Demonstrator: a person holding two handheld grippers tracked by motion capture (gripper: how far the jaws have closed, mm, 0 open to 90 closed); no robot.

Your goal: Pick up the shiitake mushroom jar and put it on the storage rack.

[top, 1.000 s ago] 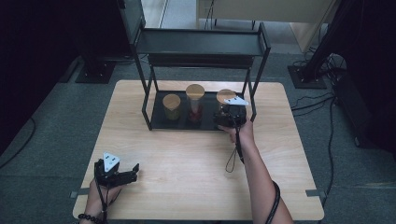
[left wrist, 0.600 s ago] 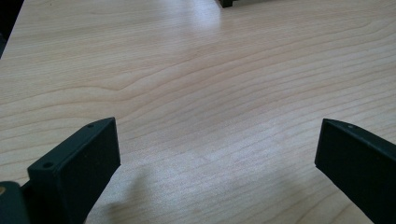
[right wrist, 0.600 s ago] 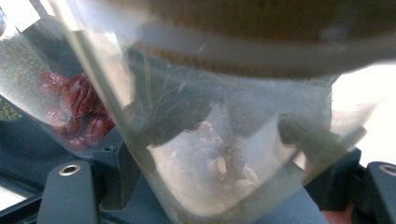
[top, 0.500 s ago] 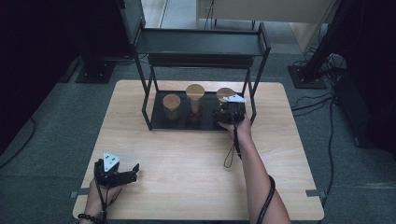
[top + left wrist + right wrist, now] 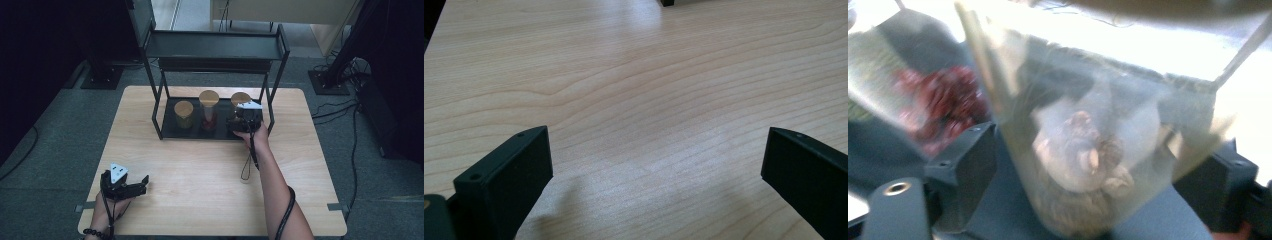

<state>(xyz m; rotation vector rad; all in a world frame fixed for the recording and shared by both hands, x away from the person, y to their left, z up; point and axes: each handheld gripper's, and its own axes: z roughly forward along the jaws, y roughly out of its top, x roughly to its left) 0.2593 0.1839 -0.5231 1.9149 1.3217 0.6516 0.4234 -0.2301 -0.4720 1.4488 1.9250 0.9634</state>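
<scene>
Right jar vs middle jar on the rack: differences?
The right jar holds pale brownish pieces; the middle jar holds red ones. The right jar sits between the right gripper's jaws; the middle jar stands free beside it. In the high view the middle jar looks taller. Both are clear with tan lids, on the rack's bottom shelf.

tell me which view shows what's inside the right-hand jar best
The right gripper view: the clear jar sits between the jaws, with pale brown lumpy pieces inside, though blurred. The high view gives its wooden lid, with the right gripper covering its body. The left gripper view faces bare table.
</scene>
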